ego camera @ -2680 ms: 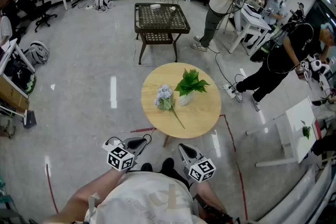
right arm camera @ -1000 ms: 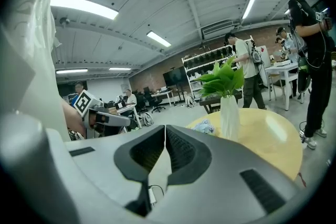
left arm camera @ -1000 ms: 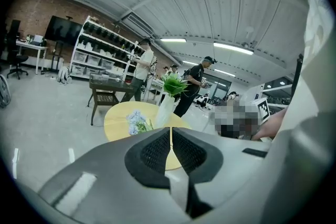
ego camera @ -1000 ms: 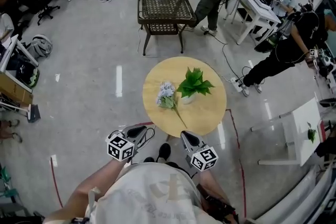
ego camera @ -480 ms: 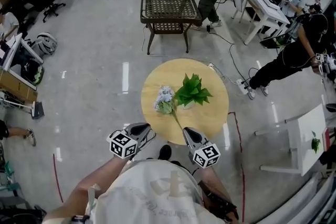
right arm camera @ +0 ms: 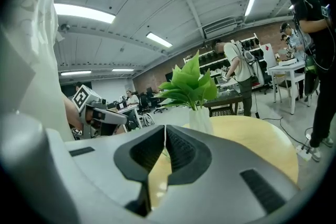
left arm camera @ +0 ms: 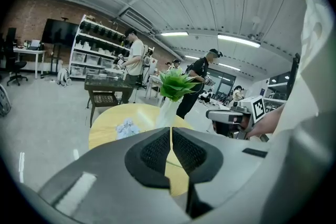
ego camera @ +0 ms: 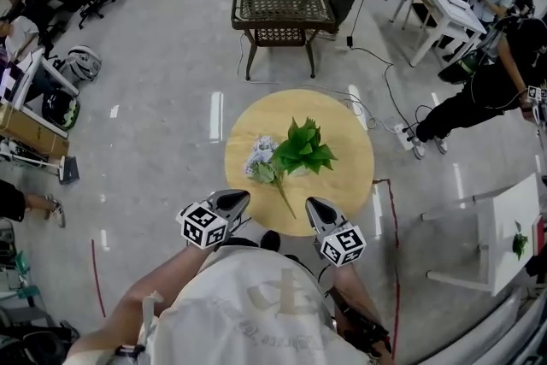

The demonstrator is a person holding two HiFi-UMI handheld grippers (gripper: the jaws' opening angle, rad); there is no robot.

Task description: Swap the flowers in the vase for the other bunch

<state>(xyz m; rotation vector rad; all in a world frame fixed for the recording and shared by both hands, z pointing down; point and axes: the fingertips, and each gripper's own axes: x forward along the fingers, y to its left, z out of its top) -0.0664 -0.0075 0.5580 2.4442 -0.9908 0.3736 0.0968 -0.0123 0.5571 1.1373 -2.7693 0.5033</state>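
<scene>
- vase [left arm camera: 167, 113], where?
- centre of the tabletop [ego camera: 346, 184]; from above the green bunch [ego camera: 301, 148] hides it. pale bunch [ego camera: 261, 156] lies just left, thin stem seemingly reaching the near edge.
- jaws?
- left gripper [ego camera: 232, 199] and right gripper [ego camera: 314, 205] both clenched, empty.

On the round table [ego camera: 346, 184], the vase [left arm camera: 166, 112] stands at the middle, holding the leafy bunch [ego camera: 302, 148]; the loose flower bunch [ego camera: 261, 159] lies just left of it; the side table [ego camera: 282, 0] stands beyond the round table
</scene>
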